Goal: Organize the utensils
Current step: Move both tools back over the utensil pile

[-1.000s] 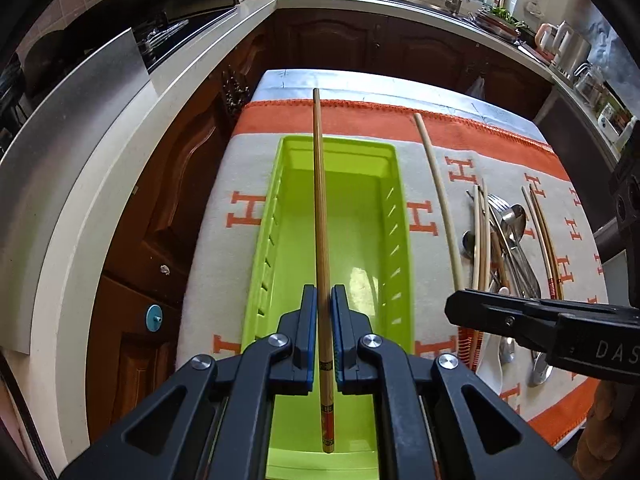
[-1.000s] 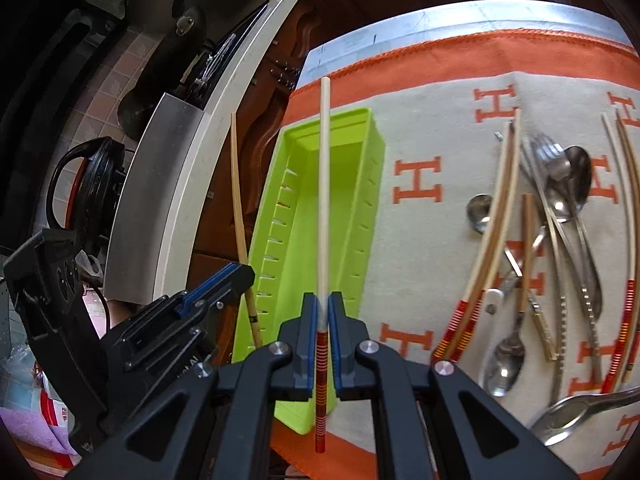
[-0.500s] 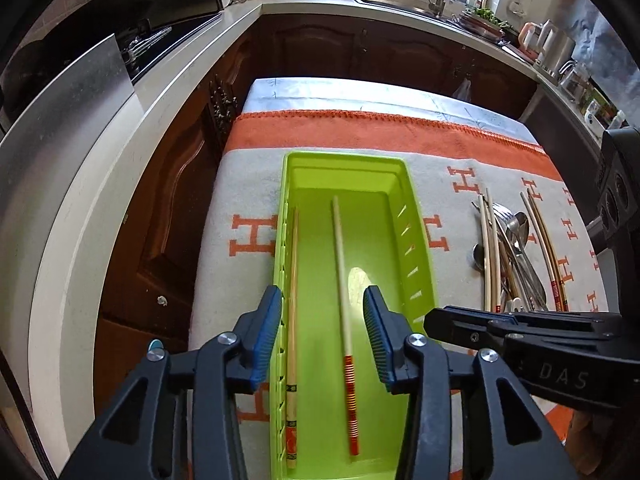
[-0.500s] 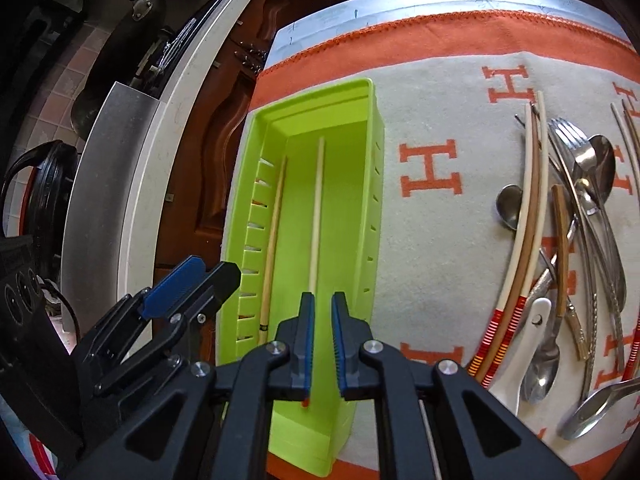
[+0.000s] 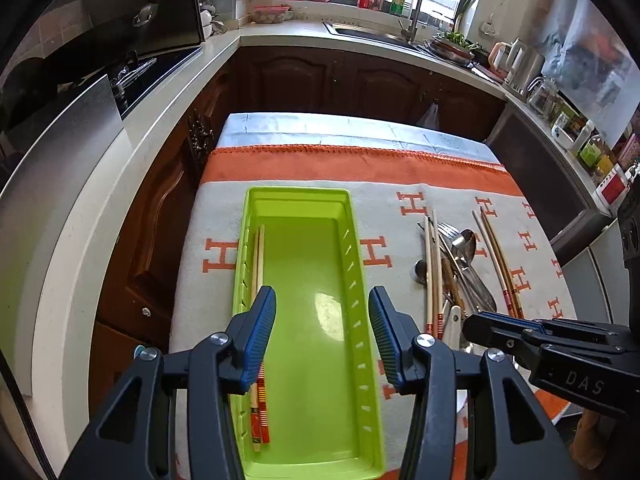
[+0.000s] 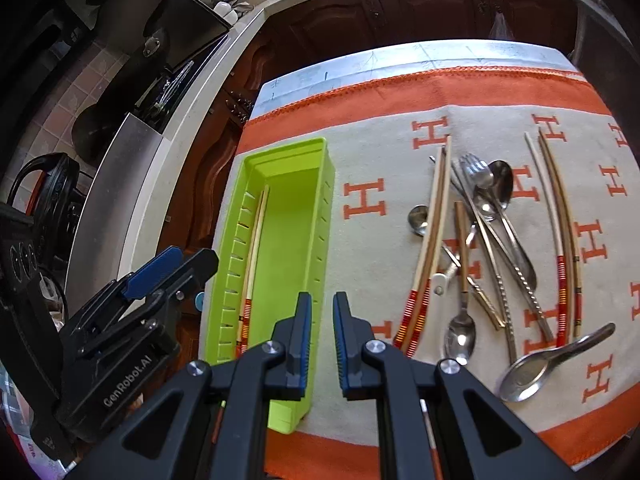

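Blanket (image 6: 384,152), orange-bordered, under everything. Tray (image 5: 308,200), green plastic, light, likely to slide; two chopsticks (image 5: 259,264) lie along its left wall. Cutlery heap (image 6: 484,216) to its right — steel spoons and forks, hard, slick, tangled; best taken mid-handle. Loose chopsticks (image 6: 430,236) — thin, stiff, prone to roll. Left gripper (image 5: 322,332): jaws have just been opening, nothing between. Right gripper (image 6: 320,340): narrow gap, empty.

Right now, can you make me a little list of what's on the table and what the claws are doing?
tray: green tray on the blanket
inside tray: two chopsticks along its left wall
still outside: spoons, fork and four more chopsticks to the tray's right
left claw: open, empty, above the tray
right claw: narrow gap, nothing held
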A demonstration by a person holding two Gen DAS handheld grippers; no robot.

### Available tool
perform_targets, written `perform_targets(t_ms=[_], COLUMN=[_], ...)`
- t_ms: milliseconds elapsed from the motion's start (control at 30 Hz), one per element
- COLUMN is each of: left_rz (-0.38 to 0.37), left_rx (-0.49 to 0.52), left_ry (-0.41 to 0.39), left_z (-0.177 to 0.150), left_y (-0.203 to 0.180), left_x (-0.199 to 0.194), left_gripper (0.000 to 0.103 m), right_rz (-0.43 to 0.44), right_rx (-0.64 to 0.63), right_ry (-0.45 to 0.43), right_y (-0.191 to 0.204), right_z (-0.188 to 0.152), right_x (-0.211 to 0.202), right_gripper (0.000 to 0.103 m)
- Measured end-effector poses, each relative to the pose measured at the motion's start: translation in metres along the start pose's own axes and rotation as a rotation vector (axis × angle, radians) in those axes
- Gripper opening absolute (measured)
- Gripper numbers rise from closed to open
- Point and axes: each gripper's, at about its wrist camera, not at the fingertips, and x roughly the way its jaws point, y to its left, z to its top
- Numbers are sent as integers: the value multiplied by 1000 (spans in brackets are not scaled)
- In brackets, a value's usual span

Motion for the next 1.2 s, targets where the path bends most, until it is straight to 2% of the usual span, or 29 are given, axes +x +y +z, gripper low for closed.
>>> perform_targets(t_ms=[200,433,633,833,1100,1133,1200], left_rz=[4,31,40,63,86,88,89], left_rx=[-25,6,28,65,120,123,129], left_ry=[-14,-73,-90,-70,-28,-27,-26], left_z=[-10,-16,-19,-22,-15,-13,-8], left_y=[-27,-77,-114,-140,-154,-154,-153], left_x=[-21,-51,-64,-57,-30,-25,-16], left_gripper=[49,49,49,49,45,45,45], right_rz=[-49,-69,-90,-90,-99,-97,-99], right_rx=[-17,-24,-20,34,82,88,97], right_ry=[-65,-154,-196,-189,-175,-172,-168], right_y=[-32,-73,-111,-149,-183,-187,-192], right_z=[-17,-32,-39,-41,-38,-36,-33], right_x=[-50,-114,-148,-156,-148,-146,-142], right_gripper=[11,11,11,11,11,12,19])
